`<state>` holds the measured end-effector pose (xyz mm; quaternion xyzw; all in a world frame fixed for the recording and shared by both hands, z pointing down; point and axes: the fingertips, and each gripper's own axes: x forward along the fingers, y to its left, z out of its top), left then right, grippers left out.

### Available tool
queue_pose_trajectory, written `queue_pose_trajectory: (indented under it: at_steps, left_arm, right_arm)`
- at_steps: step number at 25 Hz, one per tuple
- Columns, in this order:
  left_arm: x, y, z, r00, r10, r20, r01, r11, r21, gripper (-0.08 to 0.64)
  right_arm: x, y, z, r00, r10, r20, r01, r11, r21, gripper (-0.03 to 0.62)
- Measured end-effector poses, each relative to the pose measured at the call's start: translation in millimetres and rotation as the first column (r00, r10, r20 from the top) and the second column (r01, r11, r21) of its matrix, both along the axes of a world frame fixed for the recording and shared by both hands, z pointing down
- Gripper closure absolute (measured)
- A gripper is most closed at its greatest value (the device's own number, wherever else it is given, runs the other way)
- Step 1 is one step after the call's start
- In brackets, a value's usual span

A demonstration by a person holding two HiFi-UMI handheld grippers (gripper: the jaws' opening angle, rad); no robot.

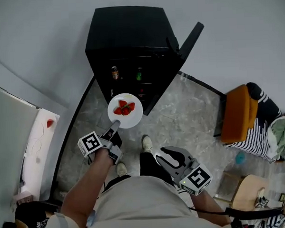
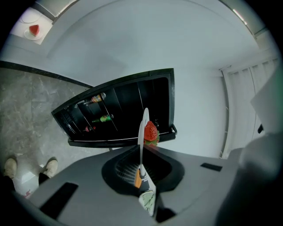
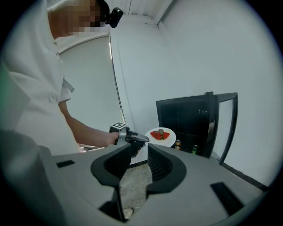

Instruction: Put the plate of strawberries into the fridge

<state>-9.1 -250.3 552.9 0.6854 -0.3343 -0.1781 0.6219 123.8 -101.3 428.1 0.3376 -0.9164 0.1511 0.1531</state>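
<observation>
My left hand-held gripper [image 1: 115,125] pinching plate [image 1: 135,119] by rim at its 7 o'clock, strawberries [image 1: 124,108] aboard. Plate hangs just before open fridge [image 1: 129,35], not yet inside. My right hand-held gripper [image 1: 166,157] spread, empty, at 5 o'clock. Left to do, I judge: slide plate onto shelf, release.

Light is bright, even and diffuse in all three views; the pale walls [image 1: 233,30] read a soft grey-white. The fridge [image 1: 129,45] interior is dark, its shelves barely lit. Shadows on the marble floor [image 1: 181,118] are faint and soft-edged. The white plate [image 1: 125,110] looks crisp in the head view. Both gripper views bend straight lines strongly and fall to black at the corners. The grey housings of the left gripper [image 2: 141,163] and right gripper [image 3: 140,152], nearest the lens, look soft.
</observation>
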Motion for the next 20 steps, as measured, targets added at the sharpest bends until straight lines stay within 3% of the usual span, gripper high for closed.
queue_pose_trajectory:
  at_steps: [10,20]
  left_arm:
    - [50.7,-145.6,73.7,0.988,-0.152,0.023,0.153,0.987,-0.051,0.537]
    - [63.0,-242.0,137.8,0.958,-0.269,0.096,0.279,0.953,-0.120,0.537]
  right_arm:
    - [80.6,-98.4,12.7,0.994,-0.108,-0.021,0.106,0.993,-0.055,0.468]
    - [148.8,-154.2,19.2,0.992,-0.107,-0.070,0.101,0.991,-0.089,0.468]
